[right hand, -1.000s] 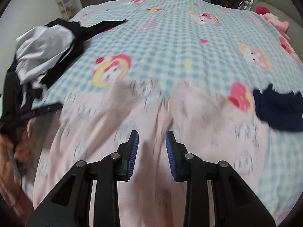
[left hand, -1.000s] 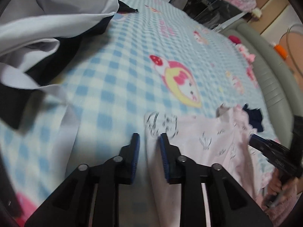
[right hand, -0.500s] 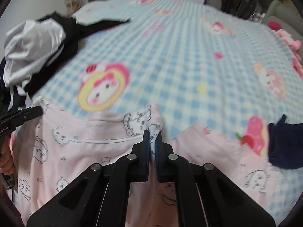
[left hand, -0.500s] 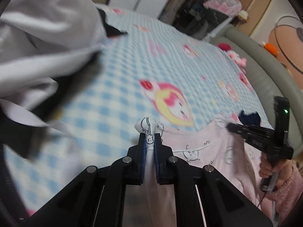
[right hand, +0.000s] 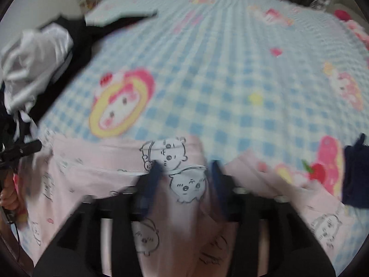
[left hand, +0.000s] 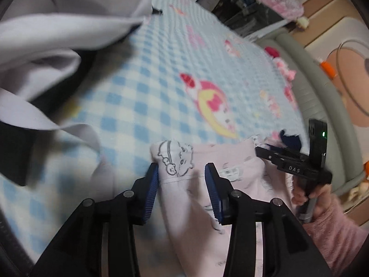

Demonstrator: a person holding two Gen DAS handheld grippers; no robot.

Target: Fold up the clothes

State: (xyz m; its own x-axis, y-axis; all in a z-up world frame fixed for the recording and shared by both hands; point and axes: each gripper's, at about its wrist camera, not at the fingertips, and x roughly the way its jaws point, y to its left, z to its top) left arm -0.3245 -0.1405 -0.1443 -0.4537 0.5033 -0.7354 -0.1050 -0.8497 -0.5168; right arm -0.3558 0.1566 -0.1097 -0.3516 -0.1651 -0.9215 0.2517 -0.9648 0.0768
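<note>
Soft, even indoor light fell without hard shadows; motion blur smeared both views, and fisheye bending darkened the corners.

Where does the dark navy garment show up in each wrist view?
Left wrist: the navy garment lies far right, mid-height, just beyond the other claw's black body.
Right wrist: the navy garment sits at the right edge, partly cut off.
Shared landmark: the pink pyjama garment on the checked blanket.
</note>
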